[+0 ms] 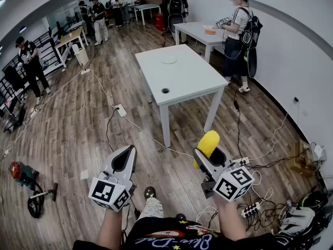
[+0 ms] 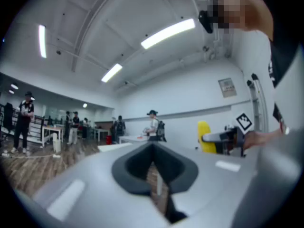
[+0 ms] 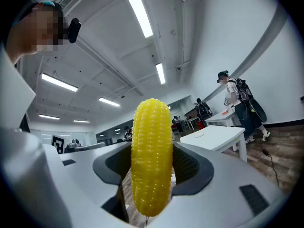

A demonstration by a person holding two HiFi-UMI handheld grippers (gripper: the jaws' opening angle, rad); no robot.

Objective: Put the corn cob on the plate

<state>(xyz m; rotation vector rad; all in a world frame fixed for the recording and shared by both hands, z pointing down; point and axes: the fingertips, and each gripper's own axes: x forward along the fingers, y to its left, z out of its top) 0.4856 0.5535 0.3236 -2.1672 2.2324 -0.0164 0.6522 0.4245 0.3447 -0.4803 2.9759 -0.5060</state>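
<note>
The yellow corn cob (image 1: 208, 142) stands upright between the jaws of my right gripper (image 1: 210, 153), which is shut on it. The cob (image 3: 151, 170) fills the middle of the right gripper view, pinched at its lower half. In the left gripper view the cob (image 2: 204, 137) shows off to the right. My left gripper (image 1: 124, 158) is level beside it, shut with nothing in it (image 2: 154, 167). The white plate (image 1: 168, 60) lies on a white table (image 1: 192, 82) some way ahead of me, well apart from both grippers.
I stand on a wooden floor crossed by cables, with a power strip (image 1: 120, 110) ahead and another (image 1: 250, 210) by my right foot. A person with a backpack (image 1: 239, 35) stands at a second table (image 1: 200, 33). A tool (image 1: 23, 173) lies at the left.
</note>
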